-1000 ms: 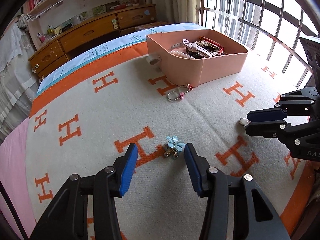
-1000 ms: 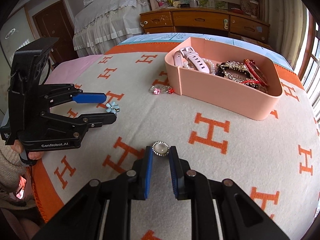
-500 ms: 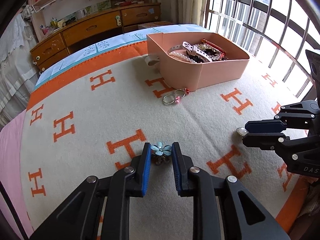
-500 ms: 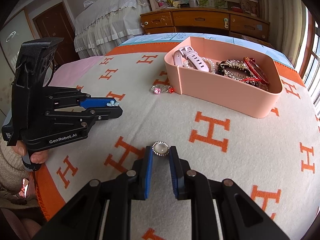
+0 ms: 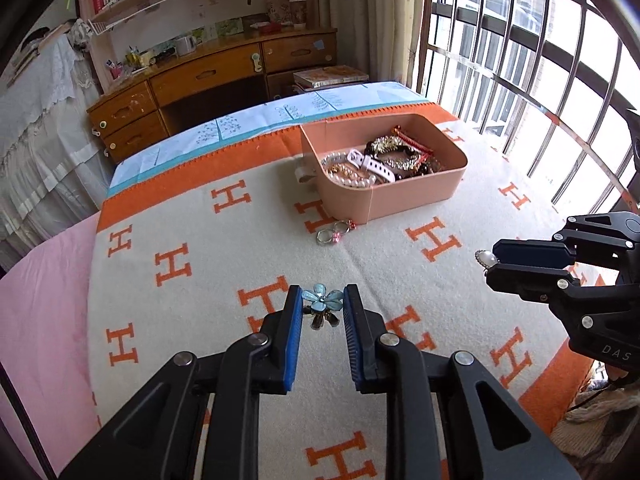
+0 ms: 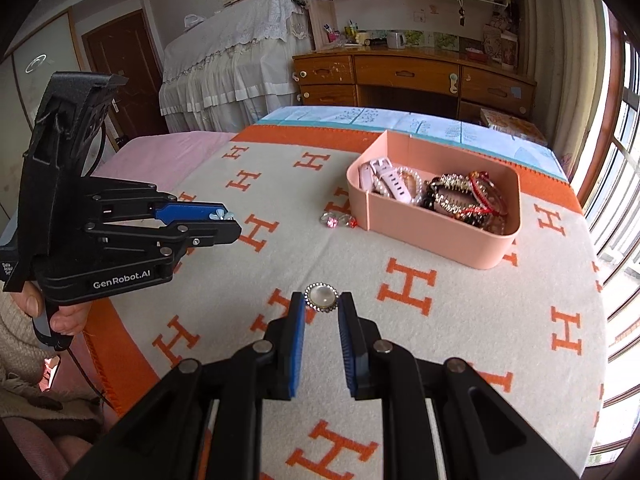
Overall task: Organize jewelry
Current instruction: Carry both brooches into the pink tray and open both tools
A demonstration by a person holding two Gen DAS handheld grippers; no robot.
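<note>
My left gripper (image 5: 321, 302) is shut on a blue flower brooch (image 5: 322, 301) and holds it above the blanket; it also shows in the right wrist view (image 6: 224, 216). My right gripper (image 6: 321, 303) is shut on a round pearl brooch (image 6: 321, 297), lifted off the blanket; the pearl brooch also shows in the left wrist view (image 5: 486, 258). A pink box (image 5: 404, 196) holding a watch, pearls and bracelets stands further back. Two rings with pink and red stones (image 5: 334, 233) lie on the blanket beside the box's near corner.
The work surface is a cream blanket with orange H marks (image 5: 208, 264) on a bed. A wooden desk (image 5: 208, 80) stands behind. A barred window (image 5: 540, 60) is on the right. The bed's orange border edge (image 6: 120, 340) is near me.
My left gripper closed on the blue flower brooch and lifted it. My right gripper, shut on the pearl brooch throughout, rose too. Both views now look from higher up.
</note>
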